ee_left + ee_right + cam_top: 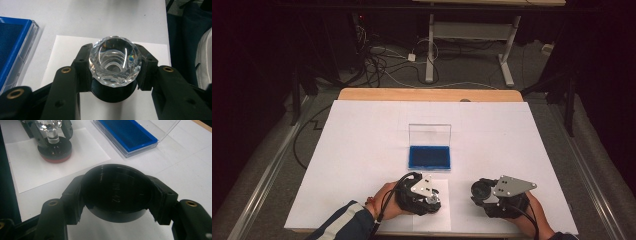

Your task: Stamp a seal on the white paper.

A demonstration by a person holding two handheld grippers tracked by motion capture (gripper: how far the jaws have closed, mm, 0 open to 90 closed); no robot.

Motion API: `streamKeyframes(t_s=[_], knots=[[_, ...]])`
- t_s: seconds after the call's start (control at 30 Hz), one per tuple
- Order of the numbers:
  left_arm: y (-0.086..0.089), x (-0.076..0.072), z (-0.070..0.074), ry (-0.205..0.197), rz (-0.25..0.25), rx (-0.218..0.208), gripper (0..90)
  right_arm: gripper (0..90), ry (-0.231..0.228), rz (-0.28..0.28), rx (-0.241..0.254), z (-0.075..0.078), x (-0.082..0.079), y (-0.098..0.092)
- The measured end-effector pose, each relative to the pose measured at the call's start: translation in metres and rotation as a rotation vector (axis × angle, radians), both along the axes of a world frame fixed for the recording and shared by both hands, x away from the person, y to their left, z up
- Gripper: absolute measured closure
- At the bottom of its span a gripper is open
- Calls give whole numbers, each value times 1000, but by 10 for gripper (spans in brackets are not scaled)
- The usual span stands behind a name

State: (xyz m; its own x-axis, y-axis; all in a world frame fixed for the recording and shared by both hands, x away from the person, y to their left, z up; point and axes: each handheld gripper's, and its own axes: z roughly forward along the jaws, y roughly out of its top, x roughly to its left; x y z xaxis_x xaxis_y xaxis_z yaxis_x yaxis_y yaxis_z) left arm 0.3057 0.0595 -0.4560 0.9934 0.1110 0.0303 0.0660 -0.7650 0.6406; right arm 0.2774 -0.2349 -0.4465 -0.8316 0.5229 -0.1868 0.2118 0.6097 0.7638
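Here, at lower centre of the high view:
Left gripper (113,72): we are pinching the crystal-knobbed stamp (115,61), pressing it upright on the paper sheet (65,50) for an even print.
Right gripper (116,202): we are clamping the black cap (116,192), keeping it clear.
Ink pad case (429,156): lying open, mid-frame, within reach.

In the high view the left claw (430,200) and its grey plate hide the faceted clear crystal stamp (115,61) it grips. The raised lettering on the round black cap (116,192) is too faint to read. The left gripper view's edge cuts off the blue ink pad in its clear case (13,45).
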Motion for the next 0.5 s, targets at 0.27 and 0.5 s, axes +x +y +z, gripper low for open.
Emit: streamKeyframes(t_s=[0.27, 0.5], knots=[[2, 3, 4, 6, 17, -7, 538, 380, 0, 3, 12, 2, -1, -1], [9, 6, 16, 0, 39, -57, 537, 380, -1, 3, 12, 2, 0, -1]])
